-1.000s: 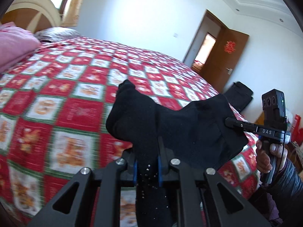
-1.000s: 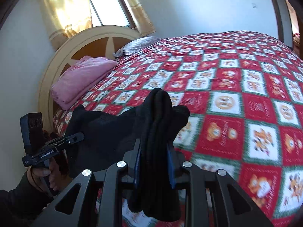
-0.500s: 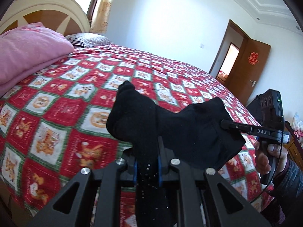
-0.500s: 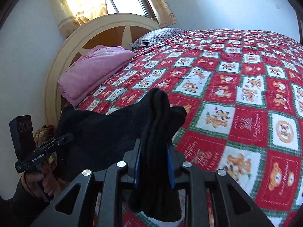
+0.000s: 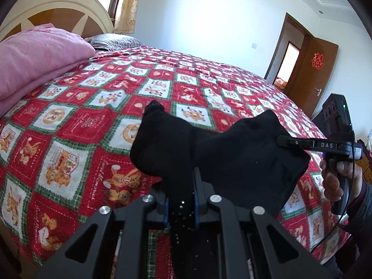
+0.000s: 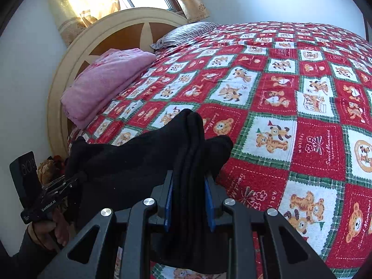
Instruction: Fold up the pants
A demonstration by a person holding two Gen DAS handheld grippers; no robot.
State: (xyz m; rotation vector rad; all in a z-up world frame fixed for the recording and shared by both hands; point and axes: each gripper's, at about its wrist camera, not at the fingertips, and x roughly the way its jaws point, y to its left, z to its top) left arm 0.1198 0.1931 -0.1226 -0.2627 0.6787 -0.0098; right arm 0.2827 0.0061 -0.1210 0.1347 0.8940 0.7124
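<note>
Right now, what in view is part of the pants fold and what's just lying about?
In the job:
black pants, bunched and held up between both grippers
left gripper, shut on the pants
right gripper, shut on the pants

Lying about:
patchwork bedspread
pink blanket, folded by the headboard
striped pillow
open door

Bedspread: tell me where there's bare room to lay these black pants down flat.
The black pants hang clamped between the left tool and right tool. The red checked bedspread lies bare from the near edge across its middle toward the door. It is crowded at the headboard: folded pink blanket and striped pillow.
</note>
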